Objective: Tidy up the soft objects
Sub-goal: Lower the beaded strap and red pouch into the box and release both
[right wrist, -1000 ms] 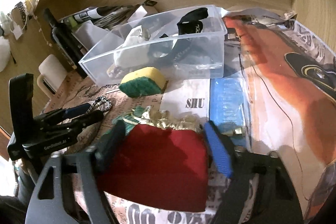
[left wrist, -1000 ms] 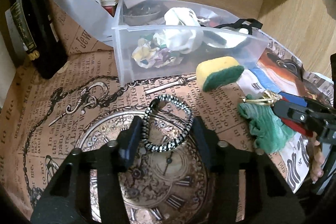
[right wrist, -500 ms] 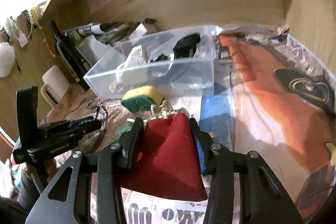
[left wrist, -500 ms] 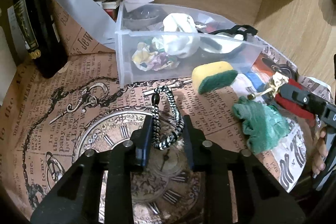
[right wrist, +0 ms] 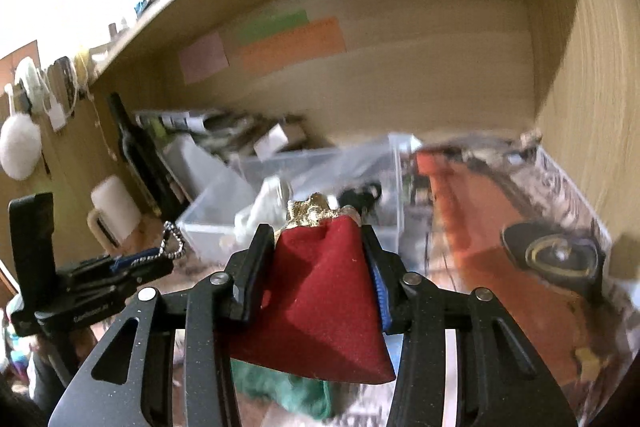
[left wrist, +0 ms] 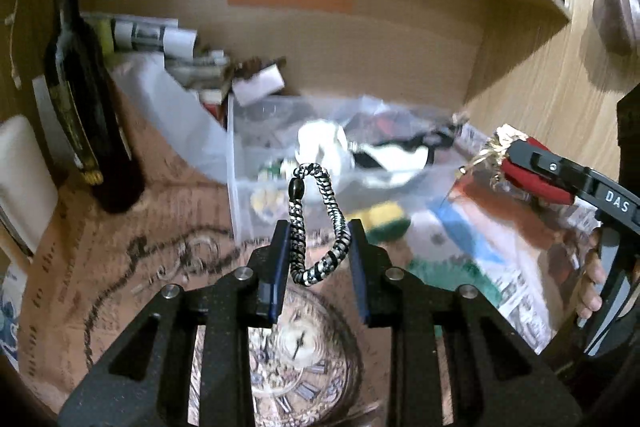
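My left gripper [left wrist: 318, 247] is shut on a black-and-white braided hair tie [left wrist: 320, 227], lifted above the clock-print paper; it also shows in the right wrist view [right wrist: 173, 247]. My right gripper [right wrist: 318, 251] is shut on a red velvet pouch [right wrist: 320, 299] with a gold top, held in the air; the pouch also shows in the left wrist view [left wrist: 528, 175]. The clear plastic bin [left wrist: 240, 195] with soft items inside stands just beyond both grippers. A yellow-green sponge [left wrist: 384, 221] and a green cloth [left wrist: 452, 277] lie on the paper in front of the bin.
A dark bottle [left wrist: 84, 115] stands at the left, with a white mug [right wrist: 114, 215] near it. Papers and boxes [left wrist: 208, 63] pile behind the bin. The wooden back wall [left wrist: 360, 39] and right side wall [right wrist: 592, 107] close in the shelf.
Both grippers have closed on their objects and lifted them: the left raised the hair tie off the paper, the right raised the red pouch toward the bin.
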### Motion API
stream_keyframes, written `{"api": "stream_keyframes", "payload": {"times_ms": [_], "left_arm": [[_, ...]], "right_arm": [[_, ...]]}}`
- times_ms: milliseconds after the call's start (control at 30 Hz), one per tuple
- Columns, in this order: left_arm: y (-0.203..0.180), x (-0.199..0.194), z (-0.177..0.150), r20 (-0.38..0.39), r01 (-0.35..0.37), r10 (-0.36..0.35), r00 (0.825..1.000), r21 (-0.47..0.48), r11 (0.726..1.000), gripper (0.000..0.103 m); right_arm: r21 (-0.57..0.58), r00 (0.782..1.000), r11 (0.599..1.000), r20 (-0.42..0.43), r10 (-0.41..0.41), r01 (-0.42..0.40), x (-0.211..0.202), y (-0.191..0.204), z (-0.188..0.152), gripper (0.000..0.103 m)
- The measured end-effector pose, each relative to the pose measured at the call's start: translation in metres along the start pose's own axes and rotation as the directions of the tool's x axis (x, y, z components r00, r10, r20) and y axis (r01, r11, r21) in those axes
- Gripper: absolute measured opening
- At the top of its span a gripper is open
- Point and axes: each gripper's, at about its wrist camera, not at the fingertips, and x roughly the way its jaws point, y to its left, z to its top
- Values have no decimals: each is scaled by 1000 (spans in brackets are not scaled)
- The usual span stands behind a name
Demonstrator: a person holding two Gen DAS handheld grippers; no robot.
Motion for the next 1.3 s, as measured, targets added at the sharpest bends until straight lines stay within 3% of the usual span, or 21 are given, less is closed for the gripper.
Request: {"api": "stream_keyframes", "payload": {"times_ms": [267,467,667,967,1133,1300], "left_arm": [[4,1,32,54,4,-3,999,-16,1000,28],[7,9,52,75,-4,5,997,-5,1000,28],[15,43,68,28,-14,14,999,-3,1000,28],[22,104,64,-128,-3,4,992,4,1000,28],[16,117,60,-145,-11,16,989,31,999,29],[13,115,60,-117,-26,32,993,51,998,47]], "right_arm": [[-53,997,998,78,23,-19,9,15,32,40],[-73,996,997,82,23,-17,28,18,48,40],[-98,1000,995,8,23,-22,63,17,53,40],[-124,991,992,-133,-22,6,120,12,38,41],[-136,984,991,-171,-40,17,134,9,32,42],[-132,980,991,-190,-55,29,142,7,31,49]]}}
